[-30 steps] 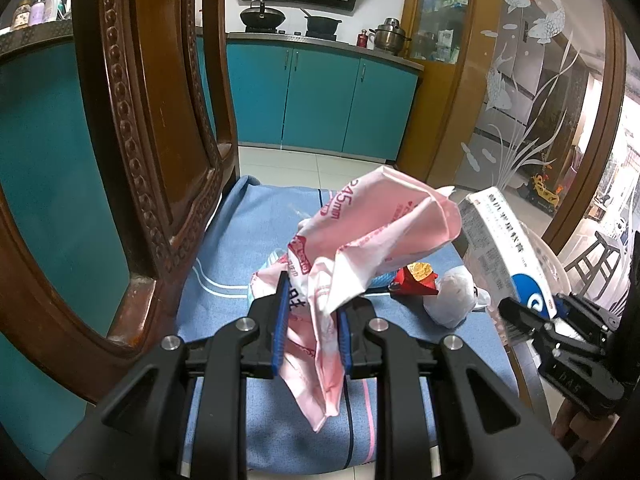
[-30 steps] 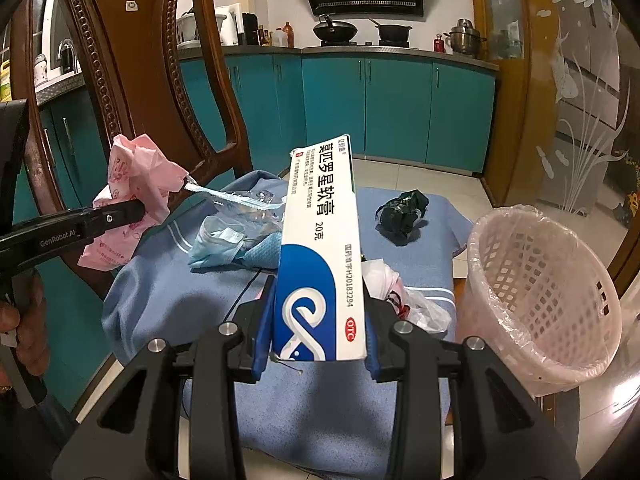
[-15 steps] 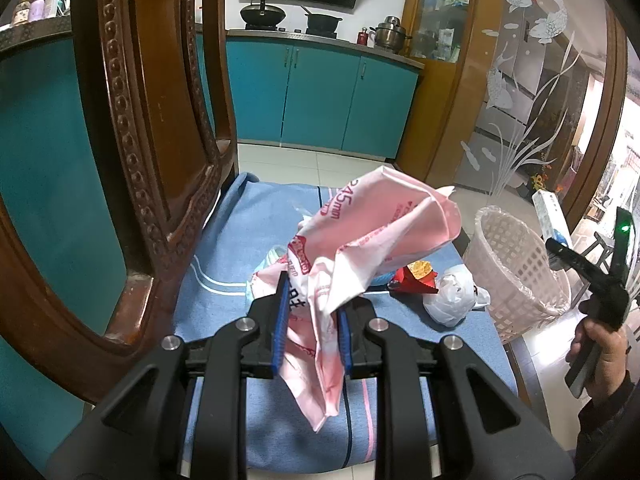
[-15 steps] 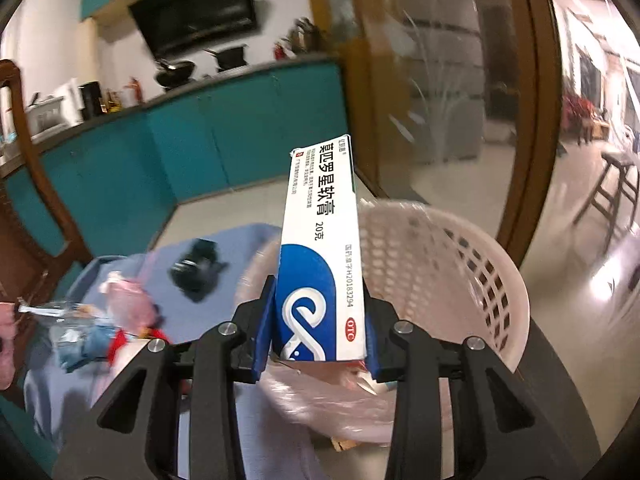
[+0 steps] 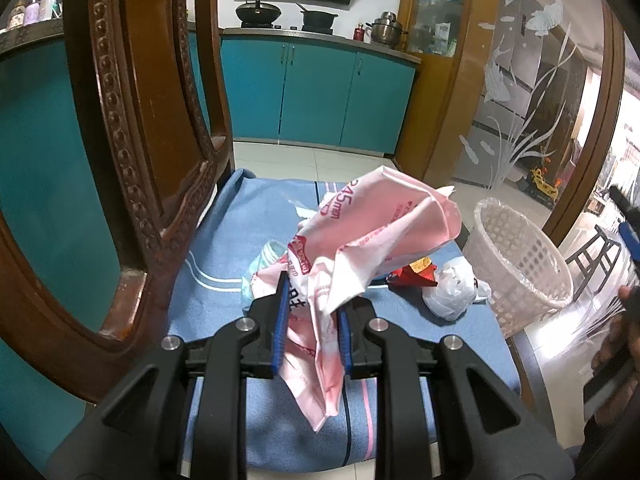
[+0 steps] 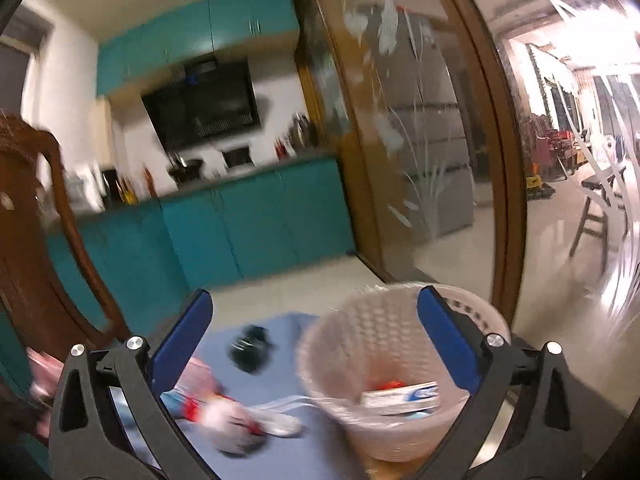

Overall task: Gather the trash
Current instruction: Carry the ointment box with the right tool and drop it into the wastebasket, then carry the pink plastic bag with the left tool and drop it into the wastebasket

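My left gripper (image 5: 312, 320) is shut on a crumpled pink plastic wrapper (image 5: 360, 248) and holds it above the blue cushion (image 5: 240, 232) of a wooden chair. My right gripper (image 6: 314, 310) is open and empty above the white mesh basket (image 6: 340, 352). The white and blue medicine box (image 6: 400, 398) lies inside that basket. The basket also shows at the right in the left wrist view (image 5: 516, 264). A white crumpled bag (image 5: 454, 292), a red wrapper (image 5: 414, 274) and a light blue mask (image 5: 260, 268) lie on the cushion.
The carved wooden chair back (image 5: 140, 140) stands close on the left. A dark crumpled item (image 6: 250, 350) lies on the cushion's far side. Teal kitchen cabinets (image 5: 320, 96) line the back wall. A glass door with a wooden frame (image 5: 520, 100) is at the right.
My right gripper opened and the medicine box dropped into the basket. The left gripper stayed still with the pink wrapper.
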Demonstrator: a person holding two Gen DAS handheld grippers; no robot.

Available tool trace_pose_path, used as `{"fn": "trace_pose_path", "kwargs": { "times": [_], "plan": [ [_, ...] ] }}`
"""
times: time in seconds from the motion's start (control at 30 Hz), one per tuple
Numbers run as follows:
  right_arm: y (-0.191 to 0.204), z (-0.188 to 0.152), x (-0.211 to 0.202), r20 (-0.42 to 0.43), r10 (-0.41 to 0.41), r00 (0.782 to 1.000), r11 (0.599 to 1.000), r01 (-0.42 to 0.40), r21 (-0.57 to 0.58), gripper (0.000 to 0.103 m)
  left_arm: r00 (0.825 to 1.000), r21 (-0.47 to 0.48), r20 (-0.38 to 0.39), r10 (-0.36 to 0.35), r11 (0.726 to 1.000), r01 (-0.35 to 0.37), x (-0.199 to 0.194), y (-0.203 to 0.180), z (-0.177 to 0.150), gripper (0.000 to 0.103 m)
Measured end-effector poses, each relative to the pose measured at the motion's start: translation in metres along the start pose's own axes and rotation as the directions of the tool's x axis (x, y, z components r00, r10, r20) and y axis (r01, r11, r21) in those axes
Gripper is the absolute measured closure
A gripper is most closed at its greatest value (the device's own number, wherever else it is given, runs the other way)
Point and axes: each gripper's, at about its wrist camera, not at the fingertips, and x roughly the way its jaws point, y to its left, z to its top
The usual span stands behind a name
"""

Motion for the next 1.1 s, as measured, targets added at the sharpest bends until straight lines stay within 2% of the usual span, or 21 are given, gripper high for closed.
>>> {"fn": "trace_pose_path", "kwargs": {
  "times": [0.1,0.2,0.3,0.53,0.6,0.7,0.83,0.9,0.97,1.1],
  "plan": [
    [0.016,-0.004,-0.006,0.026,0.029,0.999,0.997,-0.028,-0.068,0.003,1.0,0.019,-0.01,0.005,1.0,-0.005,0.004,-0.005,-0.003,0.081],
    [0.02,-0.005,-0.003,0.01,0.046,0.999,0.995,-0.045,-0.086,0.003,1.0,0.039,-0.016,0.012,0.999,-0.011,0.007,-0.011,-0.007,0.081],
    [0.016,-0.003,-0.002,0.013,0.065,0.998,0.997,-0.064,-0.049,0.003,1.0,0.051,-0.021,0.01,0.999,-0.009,0.011,-0.015,-0.01,0.081],
    [0.003,0.003,-0.012,0.055,0.063,0.997,0.997,-0.065,0.036,0.003,0.995,0.103,-0.07,-0.071,0.992,0.077,0.024,-0.046,-0.02,0.081],
    [-0.001,0.006,-0.02,0.089,0.055,0.994,0.997,-0.06,0.048,0.003,0.986,0.103,-0.12,-0.113,0.987,0.125,0.034,-0.068,-0.018,0.081],
    [-0.013,0.009,-0.029,0.145,0.024,0.989,0.996,-0.036,0.078,0.003,0.978,0.138,-0.142,-0.156,0.975,0.175,0.043,-0.11,-0.009,0.081],
    [-0.042,0.013,-0.027,0.161,-0.033,0.986,0.987,0.007,0.163,0.003,0.958,0.212,-0.151,-0.244,0.938,0.272,0.057,-0.192,0.017,0.081],
    [-0.057,0.013,-0.026,0.166,-0.074,0.983,0.979,0.04,0.2,0.003,0.941,0.219,-0.188,-0.28,0.922,0.318,0.077,-0.235,0.031,0.081],
    [-0.077,0.016,-0.027,0.182,-0.127,0.975,0.965,0.079,0.25,0.003,0.932,0.239,-0.208,-0.297,0.908,0.343,0.095,-0.27,0.041,0.08],
    [-0.112,0.015,-0.031,0.198,-0.223,0.954,0.927,0.145,0.346,0.003,0.939,0.297,-0.23,-0.255,0.901,0.317,0.13,-0.313,0.051,0.079]
  ]
}}
